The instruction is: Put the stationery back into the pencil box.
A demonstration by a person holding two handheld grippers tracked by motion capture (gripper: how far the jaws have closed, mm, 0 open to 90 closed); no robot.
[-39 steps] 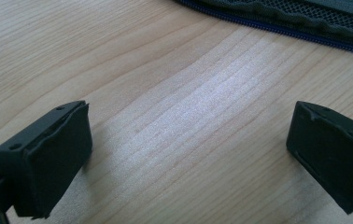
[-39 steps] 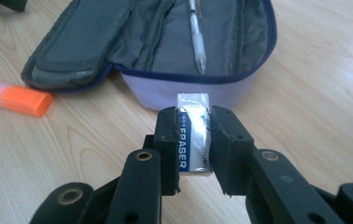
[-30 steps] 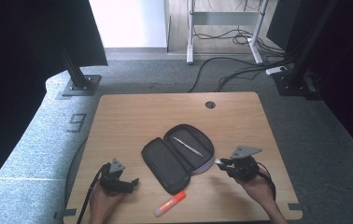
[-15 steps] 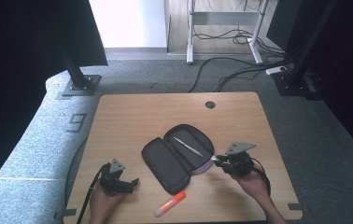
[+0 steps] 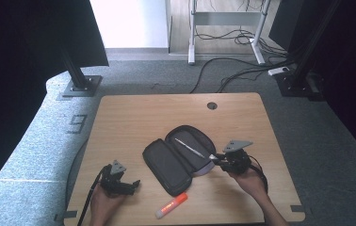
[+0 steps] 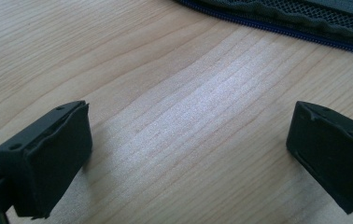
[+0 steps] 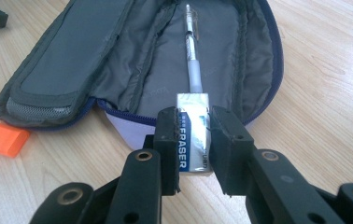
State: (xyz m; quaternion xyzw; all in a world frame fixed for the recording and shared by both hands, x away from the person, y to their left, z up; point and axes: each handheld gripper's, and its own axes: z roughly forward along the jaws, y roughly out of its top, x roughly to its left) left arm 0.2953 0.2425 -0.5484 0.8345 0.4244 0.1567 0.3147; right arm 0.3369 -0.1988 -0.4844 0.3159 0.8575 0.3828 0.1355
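A: Where is the eraser [image 7: 194,133]?

B: Clamped between the jaws of the right gripper [image 7: 194,140], at the near edge of the open pencil case [image 5: 178,157], just over its rim. The sleeve reads "ERASER".

A: What lies inside the pencil case?

B: A pen [image 7: 192,52], lengthwise in the lined half, just beyond the eraser.

A: And the left gripper [image 5: 128,185]?

B: Its jaws stand wide apart over bare wooden table [image 6: 174,112], on the pencil case's other side, holding nothing.

A: Anything else near the pencil case?

B: An orange marker [image 5: 171,205] on the table, just in front of it.
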